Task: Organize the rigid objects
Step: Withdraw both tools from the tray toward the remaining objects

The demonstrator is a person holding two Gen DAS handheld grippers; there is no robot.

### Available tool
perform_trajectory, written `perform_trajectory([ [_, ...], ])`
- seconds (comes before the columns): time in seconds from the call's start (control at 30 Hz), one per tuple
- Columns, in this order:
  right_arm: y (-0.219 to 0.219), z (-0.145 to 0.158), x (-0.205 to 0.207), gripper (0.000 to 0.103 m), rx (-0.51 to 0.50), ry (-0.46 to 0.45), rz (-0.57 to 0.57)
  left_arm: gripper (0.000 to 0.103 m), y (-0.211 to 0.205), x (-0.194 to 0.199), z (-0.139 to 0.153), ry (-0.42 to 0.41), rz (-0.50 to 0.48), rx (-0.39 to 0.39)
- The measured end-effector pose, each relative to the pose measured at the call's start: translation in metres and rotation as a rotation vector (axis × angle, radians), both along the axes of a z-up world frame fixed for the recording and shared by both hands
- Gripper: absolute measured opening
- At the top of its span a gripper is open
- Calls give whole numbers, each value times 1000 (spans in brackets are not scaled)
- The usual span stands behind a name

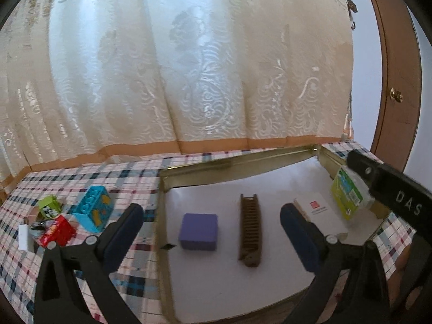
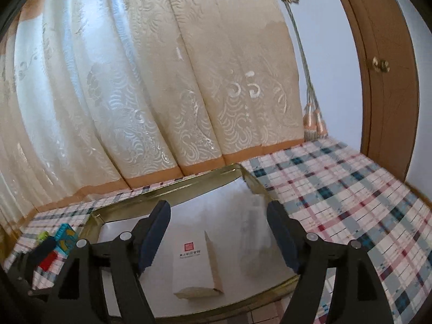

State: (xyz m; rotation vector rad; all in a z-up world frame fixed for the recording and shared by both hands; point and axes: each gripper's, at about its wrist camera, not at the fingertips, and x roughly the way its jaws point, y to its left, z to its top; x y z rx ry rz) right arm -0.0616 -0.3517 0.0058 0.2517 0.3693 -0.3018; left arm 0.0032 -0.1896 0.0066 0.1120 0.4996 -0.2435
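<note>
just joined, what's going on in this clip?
A person with two handheld tools is sorting small objects into a gold-rimmed tray. The purple block, brown comb, white box and green pack lie in it. The blue block, red box and green box wait on the plaid cloth. Left tool and right tool are open, holding nothing.

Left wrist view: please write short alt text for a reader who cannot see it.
A gold-rimmed white tray holds a purple block, a brown comb-like piece and a white box. The open left gripper hovers before it; colourful boxes sit left on the plaid cloth.
</note>
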Motion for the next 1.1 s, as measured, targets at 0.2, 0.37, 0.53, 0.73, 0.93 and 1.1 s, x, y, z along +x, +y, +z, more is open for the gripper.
perform_trajectory([
  [0.2, 17, 7, -21, 76, -68, -142, -13, 102, 20, -4, 0, -28, 46, 17],
  [0.37, 27, 2, -19, 76, -59, -131, 4, 102, 38, -8, -1, -67, 95, 45],
  [0.53, 42, 0, -21, 76, -128, -134, 4, 102, 64, -11, 0, -87, 114, 42],
  [0.73, 56, -1, -26, 76, -120, -135, -20, 102, 95, -11, 0, -99, 145, 57],
  [0.93, 87, -4, -22, 76, -119, -117, -5, 102, 126, -8, -2, -88, 166, 46],
  [1.1, 122, -6, -11, 76, -127, -99, 42, 102, 148, -6, -3, -85, 181, 54],
])
